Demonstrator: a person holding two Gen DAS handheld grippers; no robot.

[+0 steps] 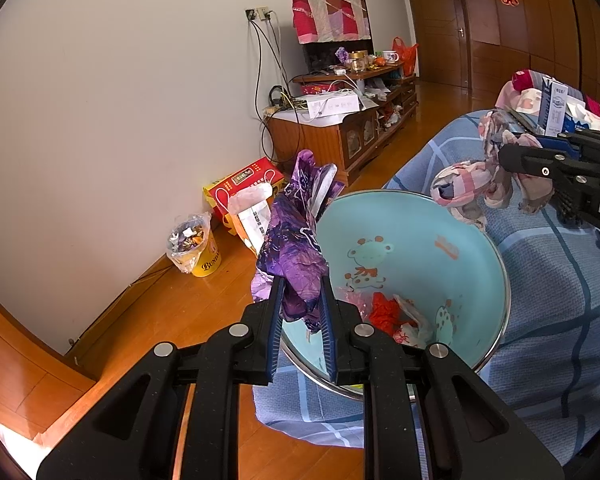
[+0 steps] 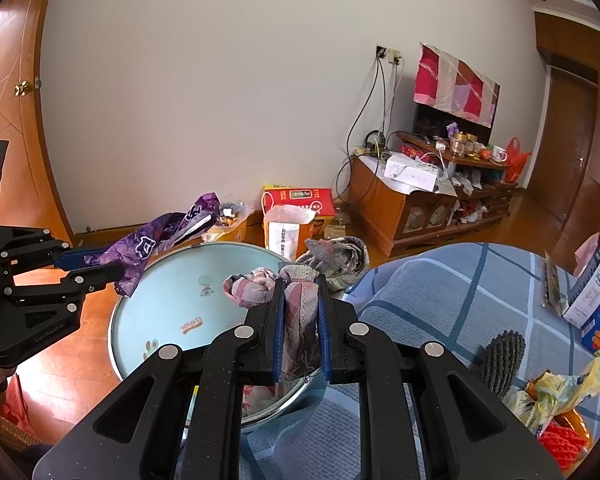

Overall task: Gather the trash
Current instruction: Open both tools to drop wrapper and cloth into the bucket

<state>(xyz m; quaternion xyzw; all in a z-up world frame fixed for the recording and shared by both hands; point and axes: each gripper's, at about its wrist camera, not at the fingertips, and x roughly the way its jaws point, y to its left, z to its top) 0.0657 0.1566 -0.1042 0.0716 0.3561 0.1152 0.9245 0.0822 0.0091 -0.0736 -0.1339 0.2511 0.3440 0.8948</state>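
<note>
Clamped in the left gripper [image 1: 302, 304] at lower centre was a crumpled purple printed wrapper [image 1: 296, 240], above the pale blue cartoon basin [image 1: 492, 248]. Right gripper [image 2: 300, 308] pinched a pink-grey patterned rag [image 2: 298, 312]. Yellow bucket [image 1: 208, 258], left, read "BUND".

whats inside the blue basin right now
In the blue basin, red crumpled scraps and whitish plastic wrappers lie at the bottom. The left claw and its purple wrapper cover the near side, so anything there can't be seen.
</note>
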